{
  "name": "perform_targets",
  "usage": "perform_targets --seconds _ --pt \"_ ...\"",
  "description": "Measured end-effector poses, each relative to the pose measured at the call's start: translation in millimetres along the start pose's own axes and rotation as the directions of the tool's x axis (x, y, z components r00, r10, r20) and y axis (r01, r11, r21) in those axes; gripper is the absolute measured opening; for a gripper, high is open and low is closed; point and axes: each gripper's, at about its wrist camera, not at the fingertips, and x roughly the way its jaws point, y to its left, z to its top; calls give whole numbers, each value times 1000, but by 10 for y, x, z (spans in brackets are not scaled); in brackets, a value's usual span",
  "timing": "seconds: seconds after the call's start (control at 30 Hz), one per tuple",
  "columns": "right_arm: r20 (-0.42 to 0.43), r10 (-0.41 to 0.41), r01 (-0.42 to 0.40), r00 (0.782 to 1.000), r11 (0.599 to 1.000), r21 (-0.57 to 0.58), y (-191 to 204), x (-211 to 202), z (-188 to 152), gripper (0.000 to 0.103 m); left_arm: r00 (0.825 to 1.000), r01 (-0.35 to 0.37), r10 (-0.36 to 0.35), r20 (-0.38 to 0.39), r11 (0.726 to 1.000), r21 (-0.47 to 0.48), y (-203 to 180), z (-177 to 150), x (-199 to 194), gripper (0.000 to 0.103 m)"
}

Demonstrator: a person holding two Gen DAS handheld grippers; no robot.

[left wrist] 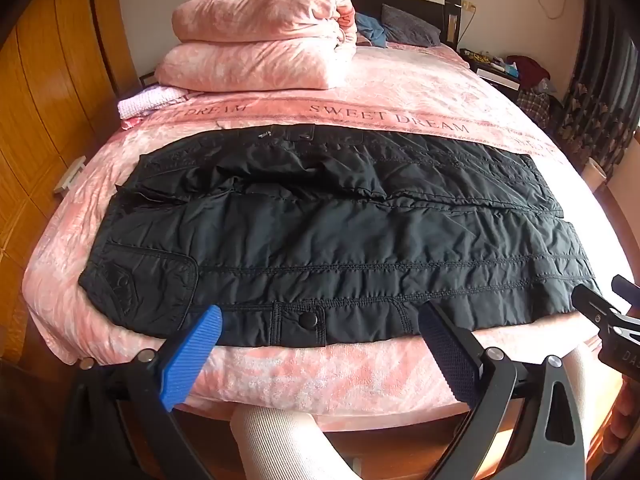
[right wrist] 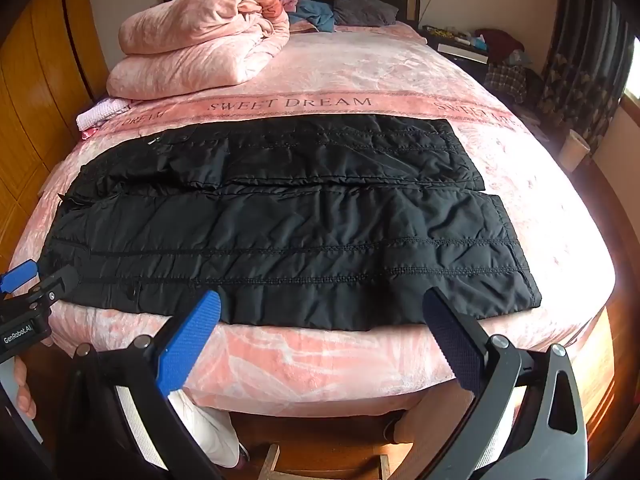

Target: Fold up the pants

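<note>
Both the left gripper (left wrist: 320, 344) and the right gripper (right wrist: 320, 332) hang with jaws spread wide and nothing between them, poised over the near hem of the pants (left wrist: 320, 232). The pants lie flat across the bed (left wrist: 360, 92) (legs side by side), likely for a lengthwise fold.

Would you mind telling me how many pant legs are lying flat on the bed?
2. The near leg runs along the bed's front edge; the far leg lies beside it, toward the SWEET DREAM lettering. Both belong to the one pair of black pants.
</note>
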Motion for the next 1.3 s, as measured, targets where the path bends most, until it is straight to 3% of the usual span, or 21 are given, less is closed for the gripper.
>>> perform_targets --seconds 1.3 --pt "9 1 -1 1000 1000 24 -104 5 15 101 1000 1 -1 7 1000 12 -19 62 -29 99"
